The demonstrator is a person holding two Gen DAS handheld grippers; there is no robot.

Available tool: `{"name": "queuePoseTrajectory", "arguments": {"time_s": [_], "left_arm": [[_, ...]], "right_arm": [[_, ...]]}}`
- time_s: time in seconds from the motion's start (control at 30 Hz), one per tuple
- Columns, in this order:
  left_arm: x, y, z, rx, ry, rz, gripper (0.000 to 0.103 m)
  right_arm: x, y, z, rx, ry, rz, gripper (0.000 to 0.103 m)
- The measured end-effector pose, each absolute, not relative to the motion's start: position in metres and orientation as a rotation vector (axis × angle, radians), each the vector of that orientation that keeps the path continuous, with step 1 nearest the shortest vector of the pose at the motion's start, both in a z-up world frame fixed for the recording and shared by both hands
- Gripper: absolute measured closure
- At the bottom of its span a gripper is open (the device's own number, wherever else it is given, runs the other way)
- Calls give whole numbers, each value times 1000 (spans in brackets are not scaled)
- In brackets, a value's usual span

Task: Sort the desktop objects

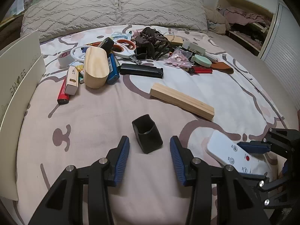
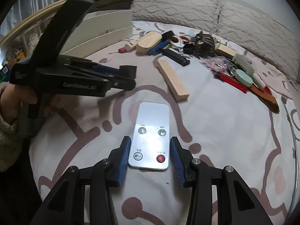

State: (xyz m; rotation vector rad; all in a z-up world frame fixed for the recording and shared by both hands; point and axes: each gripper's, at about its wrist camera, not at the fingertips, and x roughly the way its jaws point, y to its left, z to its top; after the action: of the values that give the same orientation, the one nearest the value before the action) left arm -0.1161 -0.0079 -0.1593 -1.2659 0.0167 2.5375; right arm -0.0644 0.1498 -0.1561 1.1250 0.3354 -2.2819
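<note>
Desktop objects lie scattered over a patterned bed sheet [image 1: 93, 123], most of them heaped at the far side in front of two pillows [image 1: 112, 9]: an oval wooden box [image 1: 95, 67], orange-handled scissors [image 1: 124, 47], a roll of tape [image 1: 64, 58], a black stapler [image 1: 141, 70], a tangle of dark straps [image 1: 151, 37], a bag of pink beads [image 1: 178, 59] and a red lighter [image 1: 201, 69]. A wooden block [image 1: 181, 101] lies apart, nearer and to the right.

Two items have been pulled out of the heap. A white remote control [image 2: 150, 136] sits in the right hand-held gripper [image 2: 150, 159], the blue pads against its long edges near the button end; the grip looks clenched on it, with the remote still low over the sheet. A small black cup [image 1: 147, 138] rests on its side on the sheet in front of the left hand-held gripper [image 1: 150, 157], whose pads stand wide on either side and clear of it, so that one is released and holding nothing.

The step in hand looks like carrying the remote to its place, probably the white divided box [image 2: 105, 31] at the far left, beside the left hand. That next move calls for lifting the remote level so it does not pivot between the pads, and passing over or around the left hand-held gripper, which lies in the way. The left one, meanwhile, needs only to move forward and close squarely across the cup's walls.
</note>
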Motion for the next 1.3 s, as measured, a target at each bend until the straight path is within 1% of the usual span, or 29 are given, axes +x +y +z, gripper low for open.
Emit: {"name": "queuePoseTrajectory", "arguments": {"time_s": [0.03,0.1,0.13,0.17,0.2,0.23,0.27,0.3,0.37,0.43,0.5,0.53,0.6,0.7,0.93,1.13,1.23,1.27,1.3], "left_arm": [[-116,-8,-159,-1266,15,2535,53],[-114,-6,-159,-1266,19,2529,44],[-113,-4,-159,-1265,31,2532,42],[-112,-1,-159,-1264,51,2537,40],[-111,1,-159,-1263,66,2541,38],[-110,3,-159,-1262,83,2545,38],[-109,4,-159,-1262,96,2548,37],[-110,4,-159,-1263,98,2551,37],[-110,3,-158,-1270,103,2562,36],[-111,1,-158,-1281,117,2568,32],[-111,-1,-157,-1299,155,2583,24],[-112,-2,-157,-1305,172,2582,23],[-113,-6,-157,-1325,220,2579,17],[-117,-16,-156,-1358,234,2588,15],[-124,-36,-154,-1396,186,2617,15],[-120,-27,-148,-1325,41,2524,15],[-119,-16,-146,-1275,5,2511,15],[-119,-13,-146,-1267,4,2515,22],[-120,-11,-147,-1268,7,2516,31]], "right_arm": [[-65,150,-156,1130,334,-2287,60],[-66,153,-155,1140,344,-2319,60],[-67,154,-154,1145,361,-2349,59],[-67,154,-154,1150,372,-2370,53],[-67,155,-154,1155,396,-2405,41],[-67,155,-154,1158,416,-2427,34],[-68,156,-155,1165,444,-2460,25],[-68,157,-155,1168,451,-2475,22],[-71,163,-154,1175,433,-2491,21],[-73,168,-154,1184,420,-2512,21],[-75,177,-153,1198,394,-2531,21],[-77,180,-153,1206,383,-2542,21],[-80,190,-153,1228,360,-2579,21],[-83,198,-153,1245,308,-2613,21],[-87,209,-152,1266,247,-2670,21],[-92,226,-150,1287,152,-2734,21],[-92,221,-151,1290,181,-2730,21],[-93,219,-152,1292,200,-2729,21],[-92,217,-152,1293,214,-2727,21]]}}
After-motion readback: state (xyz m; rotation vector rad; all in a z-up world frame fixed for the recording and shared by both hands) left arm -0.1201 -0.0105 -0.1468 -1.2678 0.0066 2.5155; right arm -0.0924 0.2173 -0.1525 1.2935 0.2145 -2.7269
